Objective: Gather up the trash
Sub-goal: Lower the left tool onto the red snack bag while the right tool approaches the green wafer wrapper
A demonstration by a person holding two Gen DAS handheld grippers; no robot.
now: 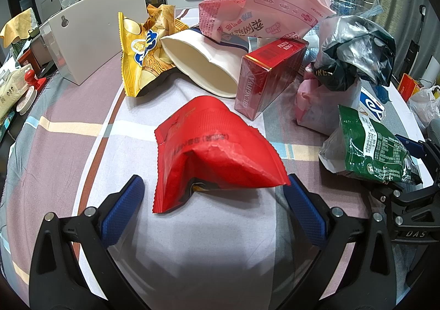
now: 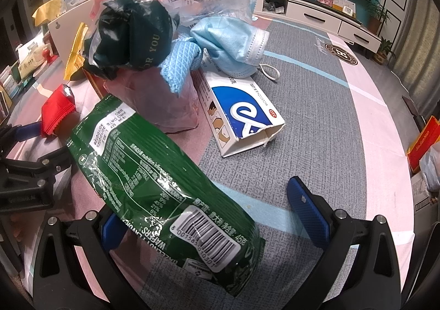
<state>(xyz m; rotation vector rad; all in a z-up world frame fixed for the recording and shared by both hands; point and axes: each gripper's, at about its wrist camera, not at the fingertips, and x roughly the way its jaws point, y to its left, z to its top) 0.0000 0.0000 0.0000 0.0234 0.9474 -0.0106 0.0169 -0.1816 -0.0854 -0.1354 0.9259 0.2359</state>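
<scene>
crinkled green wafer wrapper [image 2: 154, 186] between spread fingers [image 2: 308, 213]

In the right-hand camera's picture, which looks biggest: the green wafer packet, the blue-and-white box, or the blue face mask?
1. Green wafer packet, by far the largest, though it lies closest to the camera, which inflates it.
2. Blue-and-white box.
3. Blue face mask, close to the box in apparent size and farther back, so their order is unsure.

surface: striped cloth [image 1: 82, 128] | near ctr: red pouch [image 1: 209, 150] | far L: yellow chip bag [image 1: 137, 54], white cup [image 1: 200, 62] on side | ctr: red carton [image 1: 269, 76] | R: green wafer pack [image 2: 154, 180], blue/white box [image 2: 242, 114]
</scene>
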